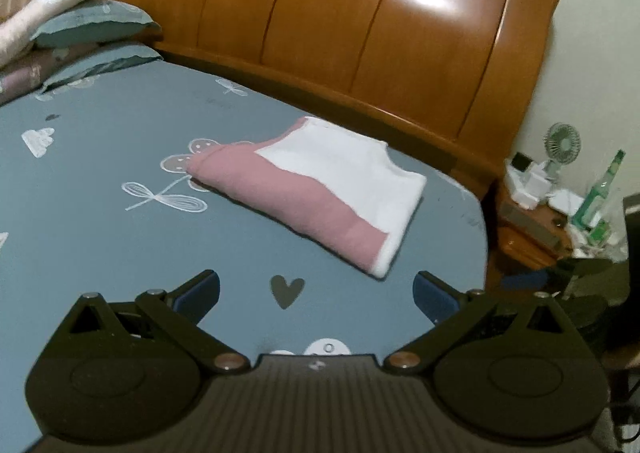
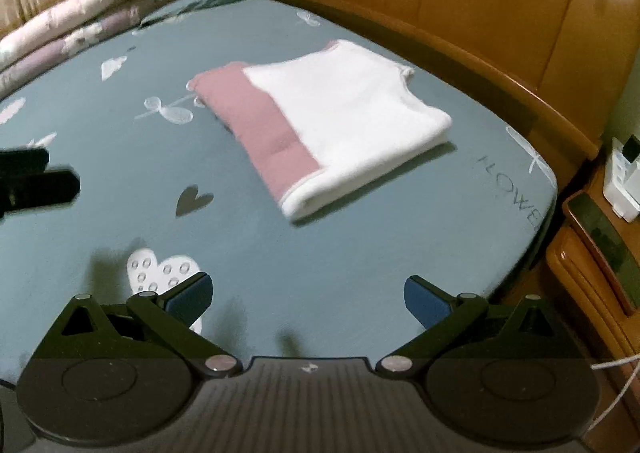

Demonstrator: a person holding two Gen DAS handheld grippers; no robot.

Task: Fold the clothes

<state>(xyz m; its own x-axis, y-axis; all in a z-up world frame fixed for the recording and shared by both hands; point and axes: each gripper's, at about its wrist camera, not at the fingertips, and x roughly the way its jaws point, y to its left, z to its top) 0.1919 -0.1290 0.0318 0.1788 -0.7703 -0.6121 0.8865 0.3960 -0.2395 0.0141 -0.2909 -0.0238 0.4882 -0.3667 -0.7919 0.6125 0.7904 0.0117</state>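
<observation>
A bedroom is shown, its bed (image 1: 120,173) dressed in a blue-grey sheet printed with flowers and hearts and backed by a glossy wooden headboard (image 1: 360,33). At the bed's far left corner, pillows (image 1: 92,25) and a rolled quilt (image 2: 80,9) are stacked. Nearer the middle, the left gripper (image 1: 316,295) is held above the sheet with its blue-padded jaws spread wide and nothing between them. Toward the bed's right edge, just short of the headboard, a pink-and-white garment (image 2: 324,121) lies as a compact, layered rectangle, so the folded state the task asks for is already seen. The right gripper (image 2: 308,299) hovers near the front edge, likewise parted and empty, well apart from the cloth. A bedside cabinet (image 1: 532,237) with a small fan (image 1: 560,145) and a green bottle (image 1: 600,189) stands beyond the right edge. The garment is judged soft, light and limp, thick like fleece; its layers could slide or spring open, so any hold would best be taken at the doubled near corner, pinching all layers together.
</observation>
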